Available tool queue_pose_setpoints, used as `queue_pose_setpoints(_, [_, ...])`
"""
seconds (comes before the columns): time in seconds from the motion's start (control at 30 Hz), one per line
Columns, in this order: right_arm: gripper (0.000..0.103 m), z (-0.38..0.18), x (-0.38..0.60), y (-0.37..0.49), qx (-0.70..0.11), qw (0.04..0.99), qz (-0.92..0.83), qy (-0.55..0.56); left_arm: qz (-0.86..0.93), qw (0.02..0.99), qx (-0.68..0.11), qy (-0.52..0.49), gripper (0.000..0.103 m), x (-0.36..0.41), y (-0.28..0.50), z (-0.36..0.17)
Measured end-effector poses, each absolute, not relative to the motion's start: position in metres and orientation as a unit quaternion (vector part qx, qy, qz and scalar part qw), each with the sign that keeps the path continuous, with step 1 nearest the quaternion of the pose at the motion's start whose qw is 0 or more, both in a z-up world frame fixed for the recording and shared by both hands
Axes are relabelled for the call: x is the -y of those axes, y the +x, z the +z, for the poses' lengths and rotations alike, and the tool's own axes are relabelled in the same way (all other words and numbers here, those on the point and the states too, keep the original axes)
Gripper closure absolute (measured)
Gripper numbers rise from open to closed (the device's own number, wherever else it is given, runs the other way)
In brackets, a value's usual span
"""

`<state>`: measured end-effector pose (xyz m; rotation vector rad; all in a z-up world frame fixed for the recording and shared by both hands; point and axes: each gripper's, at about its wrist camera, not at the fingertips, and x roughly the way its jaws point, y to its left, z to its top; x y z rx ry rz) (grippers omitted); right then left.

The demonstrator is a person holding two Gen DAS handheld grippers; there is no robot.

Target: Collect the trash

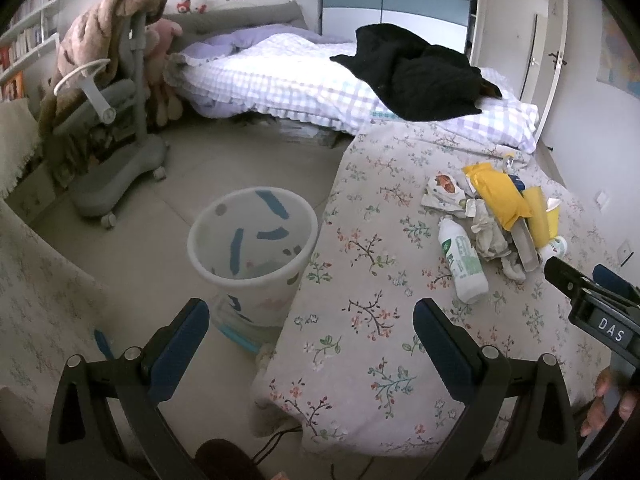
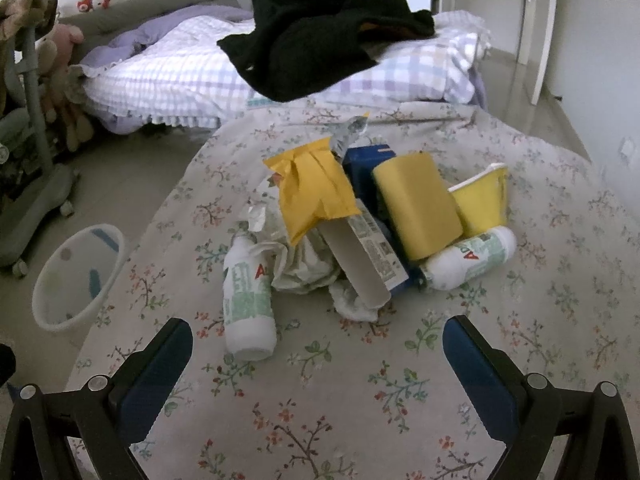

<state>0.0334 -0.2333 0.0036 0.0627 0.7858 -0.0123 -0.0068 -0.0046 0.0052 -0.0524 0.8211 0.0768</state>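
Note:
A pile of trash lies on a table with a floral cloth: a white bottle, a second white bottle, a yellow packet, an open carton, a yellow cup, a yellow roll and crumpled paper. The pile also shows in the left wrist view. A white bin stands on the floor left of the table, also in the right wrist view. My left gripper is open and empty above the table's edge beside the bin. My right gripper is open and empty, just short of the pile.
A bed with a checked quilt and a black garment stands behind the table. A grey wheeled chair draped with a blanket stands at the left. A door is at the far right. A cable lies on the floor below the table.

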Motion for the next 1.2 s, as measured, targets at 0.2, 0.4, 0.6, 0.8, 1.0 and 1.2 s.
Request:
queue_pose_setpoints(0.2, [0.0,0.0038,0.2328,0.0328,-0.384,0.923,-0.004,0.031,0.036,0.917,-0.398,-0.021,0.0,0.0061,-0.007,0.0051])
queue_pose_setpoints(0.4, [0.0,0.0039,0.2293,0.0308,-0.385,0.922,0.001,0.033,0.036,0.916,-0.398,-0.022,0.0,0.0069,-0.0072,0.0042])
queue_pose_setpoints(0.6, [0.0,0.0033,0.2282,0.0308,-0.386,0.922,0.0,0.034,0.035,0.916,-0.399,-0.022,0.0,0.0078,-0.0071,0.0028])
queue_pose_setpoints(0.8, [0.0,0.0038,0.2281,0.0304,-0.386,0.922,0.001,0.035,0.036,0.916,-0.398,-0.021,0.0,0.0089,-0.0061,0.0018])
queue_pose_setpoints(1.0, [0.0,0.0039,0.2271,0.0312,-0.387,0.921,0.0,0.034,0.039,0.918,-0.394,-0.02,0.0,0.0087,-0.0061,0.0027])
queue_pose_setpoints(1.2, [0.0,0.0043,0.2266,0.0314,-0.387,0.922,0.003,0.033,0.043,0.919,-0.39,-0.019,0.0,0.0065,-0.007,0.0037])
